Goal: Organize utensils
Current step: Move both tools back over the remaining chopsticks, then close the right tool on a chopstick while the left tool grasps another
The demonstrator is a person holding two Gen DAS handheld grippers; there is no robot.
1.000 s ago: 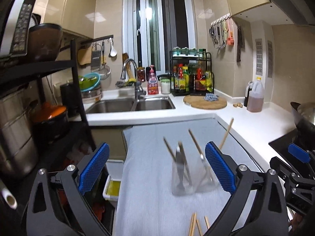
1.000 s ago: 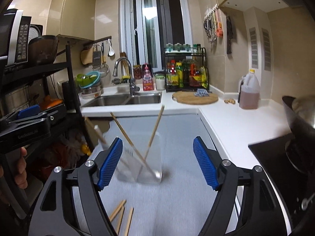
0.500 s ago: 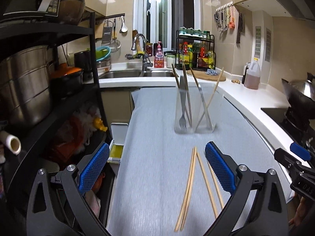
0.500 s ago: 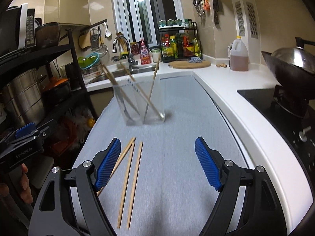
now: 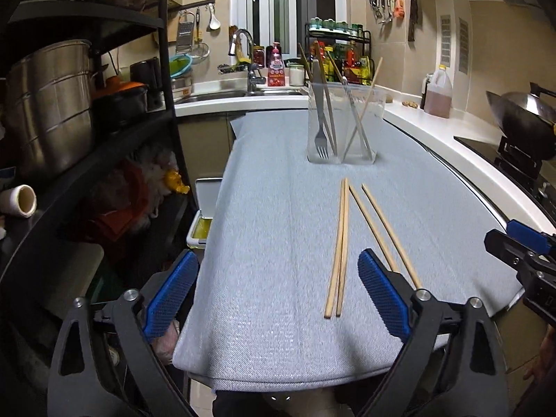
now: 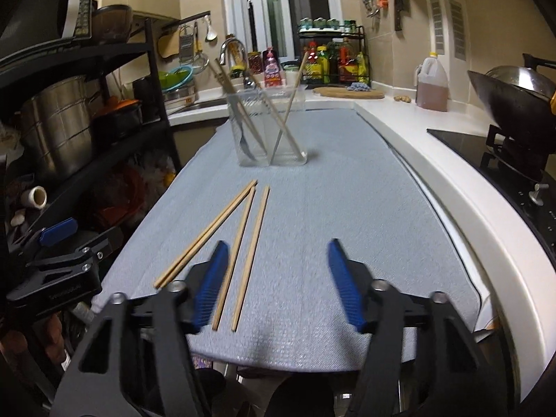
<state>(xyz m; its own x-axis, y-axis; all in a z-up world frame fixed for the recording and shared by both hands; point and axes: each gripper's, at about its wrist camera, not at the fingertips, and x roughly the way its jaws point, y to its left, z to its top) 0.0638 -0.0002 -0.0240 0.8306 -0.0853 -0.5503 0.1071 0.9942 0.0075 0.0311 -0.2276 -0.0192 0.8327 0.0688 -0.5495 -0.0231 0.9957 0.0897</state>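
A clear two-compartment holder [image 5: 342, 123] stands on the grey cloth [image 5: 278, 226]; it holds a fork [image 5: 321, 132] and chopsticks. It also shows in the right wrist view [image 6: 269, 128]. Several loose wooden chopsticks [image 5: 342, 243] lie on the cloth in front of it, also in the right wrist view [image 6: 243, 243]. My left gripper [image 5: 274, 295] is open and empty, near the cloth's front edge, left of the chopsticks. My right gripper [image 6: 276, 285] is open and empty, its left finger over the chopsticks' near ends.
A black shelf rack [image 5: 87, 121] with steel pots stands at the left. A sink [image 5: 222, 95] and spice rack [image 5: 338, 52] are at the back. A wok [image 6: 510, 93] on a stove and an oil jug [image 6: 432, 85] are on the right counter.
Both grippers have pulled back and down from the holder toward the cloth's front edge. The loose chopsticks have come fully into view.
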